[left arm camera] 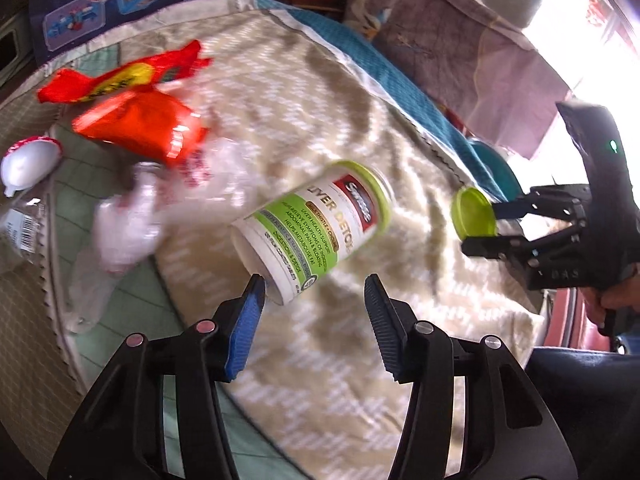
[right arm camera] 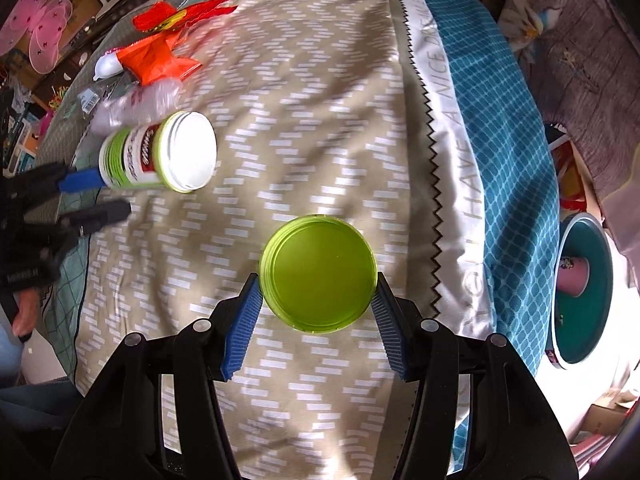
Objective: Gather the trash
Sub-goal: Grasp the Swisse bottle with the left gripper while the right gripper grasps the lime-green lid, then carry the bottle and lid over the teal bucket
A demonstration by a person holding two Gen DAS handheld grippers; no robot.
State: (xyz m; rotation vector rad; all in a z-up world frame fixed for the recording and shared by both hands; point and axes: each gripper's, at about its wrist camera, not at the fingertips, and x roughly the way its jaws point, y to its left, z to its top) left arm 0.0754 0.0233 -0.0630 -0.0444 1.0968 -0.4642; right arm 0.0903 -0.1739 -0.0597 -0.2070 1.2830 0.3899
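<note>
**Bed surface with trash; lid held in right hand-held gripper**

We see a bed covered by a beige blanket (right arm camera: 320, 120) with a white chevron pattern, bordered by a teal checked band (right arm camera: 512, 160). Beside the bed stands a teal bin (right arm camera: 600, 280) holding a pink cup. Clutter surrounds the bed. On the blanket lies an open supplement jar (left arm camera: 316, 228) on its side, next to crumpled clear plastic (left arm camera: 132, 224) and red-orange wrappers (left arm camera: 140, 120). Our left hand-held gripper (left arm camera: 316, 296) is spread apart, one pad touching the jar's base. Our right hand-held gripper (right arm camera: 318, 300) is clamped on the green lid (right arm camera: 318, 272), above the blanket.
</note>
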